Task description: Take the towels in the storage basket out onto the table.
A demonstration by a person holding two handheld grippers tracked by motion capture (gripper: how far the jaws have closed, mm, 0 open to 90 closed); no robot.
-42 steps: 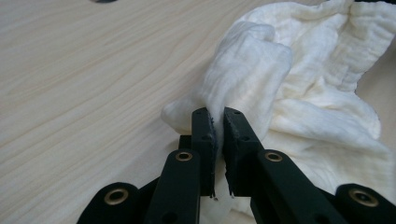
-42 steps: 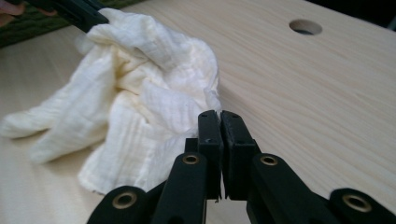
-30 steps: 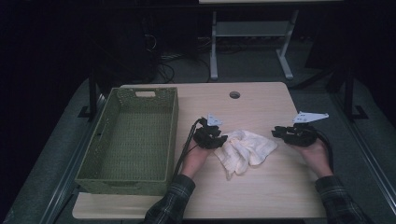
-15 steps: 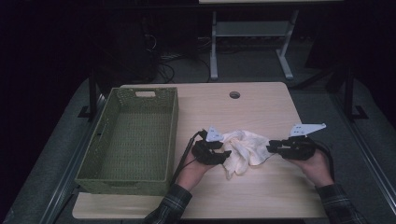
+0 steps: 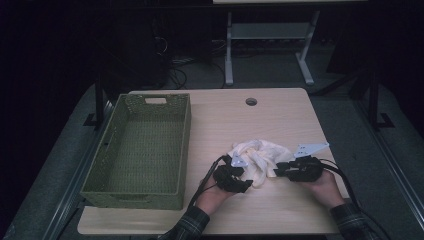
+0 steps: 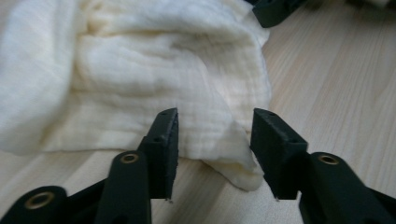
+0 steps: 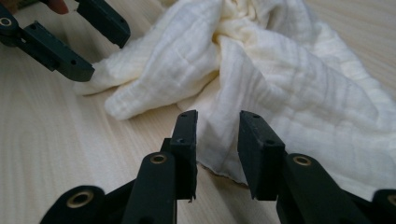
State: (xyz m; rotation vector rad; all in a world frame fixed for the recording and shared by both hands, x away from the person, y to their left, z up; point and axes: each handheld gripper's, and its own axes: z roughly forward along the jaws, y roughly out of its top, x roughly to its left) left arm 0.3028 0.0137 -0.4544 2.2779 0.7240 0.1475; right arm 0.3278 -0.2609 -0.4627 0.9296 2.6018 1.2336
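Both the left gripper (image 6: 215, 154) and right gripper (image 7: 217, 154) stand open at the near edge of the crumpled cloth (image 5: 260, 155), its hem between their fingers, seemingly unpinched, so each must close next.

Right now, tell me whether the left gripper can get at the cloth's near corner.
Probably yes: the left gripper has open jaws astride the corner of the cloth, with nothing in between.
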